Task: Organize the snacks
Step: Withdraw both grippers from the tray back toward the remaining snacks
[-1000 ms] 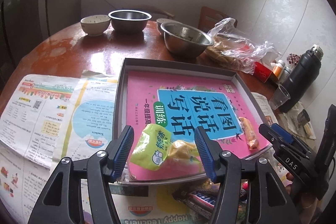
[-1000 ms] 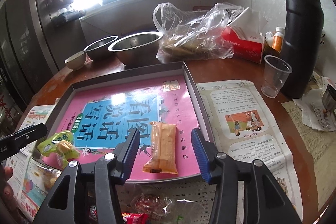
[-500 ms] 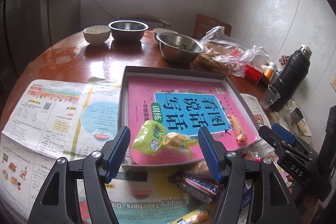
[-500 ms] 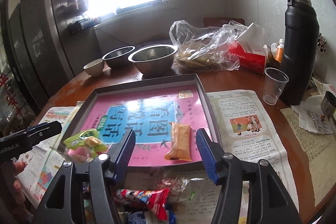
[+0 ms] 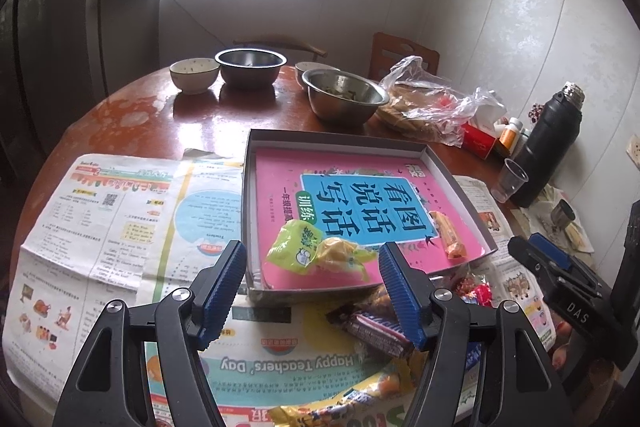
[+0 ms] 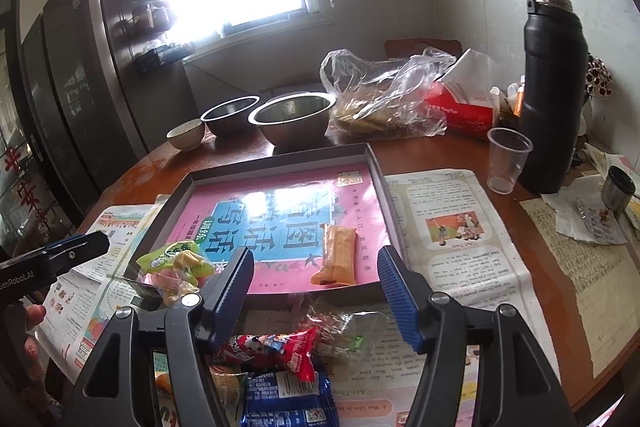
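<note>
A shallow grey box (image 5: 340,141) lined with a pink book lies on the round table. In its near corner sit a green packet (image 5: 298,247) and a yellow packet (image 5: 344,255); an orange bar (image 5: 450,233) lies by its right wall. My left gripper (image 5: 311,251) hovers open before the box's near edge, holding nothing. My right gripper (image 6: 316,255) hangs back from the orange bar (image 6: 338,255), its jaws opening and empty. Loose snacks lie on the newspaper below: a chocolate bar (image 5: 376,327), a red packet (image 6: 280,347) and a blue packet (image 6: 284,403).
Two steel bowls (image 5: 250,67) (image 5: 344,99) and a ceramic bowl (image 5: 195,75) stand at the back. A clear bag of food (image 6: 384,95), a red tissue box (image 6: 464,107), a black flask (image 6: 554,95) and a plastic cup (image 6: 506,159) crowd the right. Newspapers (image 5: 112,219) cover the near table.
Both grippers have drawn back and upward from the box with their jaws wider. The green packet and the orange bar stay lying in the box. The loose snack pile has come into view.
</note>
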A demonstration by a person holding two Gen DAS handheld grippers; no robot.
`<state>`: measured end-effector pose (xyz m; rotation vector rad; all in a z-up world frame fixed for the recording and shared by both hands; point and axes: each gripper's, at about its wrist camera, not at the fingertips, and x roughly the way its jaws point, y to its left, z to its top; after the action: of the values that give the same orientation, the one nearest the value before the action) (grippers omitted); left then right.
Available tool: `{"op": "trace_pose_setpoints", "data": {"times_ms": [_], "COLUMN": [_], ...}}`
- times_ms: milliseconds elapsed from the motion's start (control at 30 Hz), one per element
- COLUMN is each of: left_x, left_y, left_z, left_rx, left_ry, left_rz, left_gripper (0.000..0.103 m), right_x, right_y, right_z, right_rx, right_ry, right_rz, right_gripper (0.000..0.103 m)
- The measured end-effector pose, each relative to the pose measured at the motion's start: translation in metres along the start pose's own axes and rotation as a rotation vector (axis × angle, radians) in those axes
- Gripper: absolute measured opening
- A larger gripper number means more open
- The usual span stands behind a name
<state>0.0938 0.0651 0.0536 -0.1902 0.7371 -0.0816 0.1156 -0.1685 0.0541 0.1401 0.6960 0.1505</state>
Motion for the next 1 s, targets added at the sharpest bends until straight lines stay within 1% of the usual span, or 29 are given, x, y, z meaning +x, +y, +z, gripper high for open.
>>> {"op": "trace_pose_setpoints", "data": {"times_ms": [333, 567, 833, 1000], "left_x": [-0.008, -0.012, -0.013, -0.009], "left_y": [0.008, 0.009, 0.004, 0.0], "left_z": [-0.011, -0.02, -0.032, -0.044], "left_rx": [0.005, 0.018, 0.041, 0.066], "left_ry": [0.018, 0.037, 0.065, 0.1], "left_rz": [0.004, 0.007, -0.01, -0.028], "left_gripper": [0.071, 0.071, 0.071, 0.071], "right_x": [-0.015, -0.023, -0.027, -0.03], "right_y": [-0.016, -0.019, -0.018, -0.015], "right_z": [-0.009, -0.019, -0.028, -0.034], "right_rx": [0.031, 0.026, 0.011, 0.007], "right_ry": [0.005, 0.016, 0.032, 0.046], "right_rz": [-0.018, -0.026, -0.032, -0.021], "right_gripper": [0.064, 0.064, 0.064, 0.064]}}
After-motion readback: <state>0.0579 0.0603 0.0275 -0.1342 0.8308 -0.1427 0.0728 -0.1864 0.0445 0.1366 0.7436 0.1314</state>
